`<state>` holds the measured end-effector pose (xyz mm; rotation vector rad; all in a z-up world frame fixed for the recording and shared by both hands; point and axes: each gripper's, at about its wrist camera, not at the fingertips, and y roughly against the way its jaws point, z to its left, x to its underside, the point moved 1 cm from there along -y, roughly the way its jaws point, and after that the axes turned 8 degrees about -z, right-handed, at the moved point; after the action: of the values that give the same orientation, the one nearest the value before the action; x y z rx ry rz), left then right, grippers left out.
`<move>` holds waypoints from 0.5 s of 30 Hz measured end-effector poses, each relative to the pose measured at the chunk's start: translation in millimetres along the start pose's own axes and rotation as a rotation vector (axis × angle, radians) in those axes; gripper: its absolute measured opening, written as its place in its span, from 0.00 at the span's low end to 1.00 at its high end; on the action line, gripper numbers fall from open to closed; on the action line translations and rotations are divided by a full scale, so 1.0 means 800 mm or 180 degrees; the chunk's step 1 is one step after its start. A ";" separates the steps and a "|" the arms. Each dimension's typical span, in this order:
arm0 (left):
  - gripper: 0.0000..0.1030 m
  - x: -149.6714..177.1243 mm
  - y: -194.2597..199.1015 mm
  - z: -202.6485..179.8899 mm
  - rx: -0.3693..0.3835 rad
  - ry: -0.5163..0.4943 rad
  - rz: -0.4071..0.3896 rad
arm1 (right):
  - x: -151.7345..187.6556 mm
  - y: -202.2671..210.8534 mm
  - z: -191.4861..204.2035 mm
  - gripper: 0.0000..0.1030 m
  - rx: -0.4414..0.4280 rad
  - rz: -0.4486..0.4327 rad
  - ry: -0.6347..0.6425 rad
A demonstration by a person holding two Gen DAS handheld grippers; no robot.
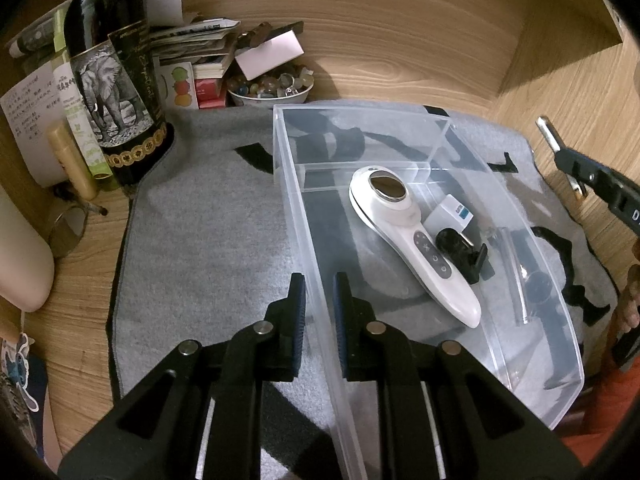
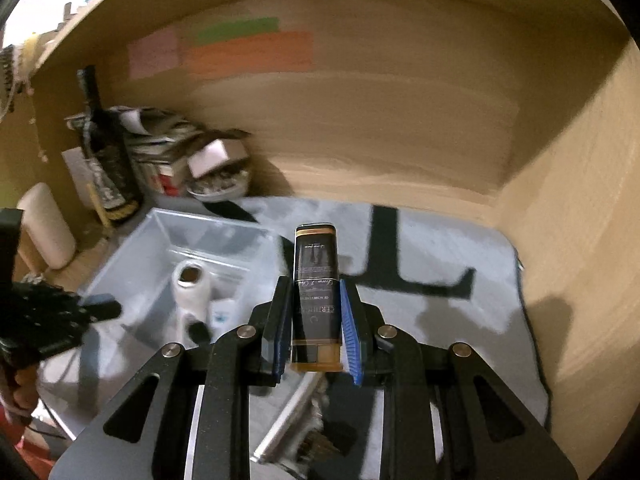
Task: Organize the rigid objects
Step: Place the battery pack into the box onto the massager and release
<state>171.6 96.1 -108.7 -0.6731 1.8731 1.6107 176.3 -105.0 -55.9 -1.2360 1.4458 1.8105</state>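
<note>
Blue ribbed pads on my right gripper [image 2: 316, 320] are clamped on a dark rectangular tin [image 2: 316, 292] with gold bands at both ends and printed lettering on its face. I have it by its two long sides, at about the lower half, so the upper end stands out past the fingertips, lifted above the grey mat [image 2: 440, 248]. It looks like thin painted metal: stiff, probably light, and smooth enough to slide if the grip slackens. I judge the flat sides the right place to hold it, since the pads bear evenly there, and a hard squeeze could dent the walls. Under the gripper lies a brush-like tool with a metal handle [image 2: 288, 420], blurred and hard to read.

My left gripper [image 1: 319, 284] sits with its jaws drawn together over the near wall of the clear plastic bin [image 1: 304, 216], one pad on each side of that thin wall, steadying it. The acrylic is rigid but slick and brittle at the edges, so I would not twist it.

Inside the bin lie a white handheld device [image 1: 404, 236] with a round metal head, a small white box [image 1: 450, 214] and a black clip-like part [image 1: 460, 250]. Space remains in the compartment beyond the divider. The tin should go in flat, I think, and clear of the white device.

Farther back stand a dark wine bottle [image 1: 112, 80], stacked papers and a bowl of beads [image 1: 272, 88] against the wooden wall.
</note>
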 end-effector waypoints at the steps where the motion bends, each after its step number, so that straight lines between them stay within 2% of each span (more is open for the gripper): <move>1: 0.13 0.000 0.000 0.000 0.0000 0.0004 0.0000 | -0.002 -0.001 0.005 0.21 -0.0038 -0.0012 0.0015; 8: 0.13 0.000 0.000 0.001 0.0006 0.0020 -0.0002 | -0.007 -0.021 0.058 0.21 -0.0349 0.0064 0.0284; 15: 0.13 0.000 0.001 0.002 0.0018 0.0012 -0.0009 | 0.010 -0.051 0.088 0.21 -0.0572 0.0393 0.0500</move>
<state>171.2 97.5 -108.3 -0.6766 1.8779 1.6030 182.8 -27.8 -81.4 -1.4341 1.4996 2.0012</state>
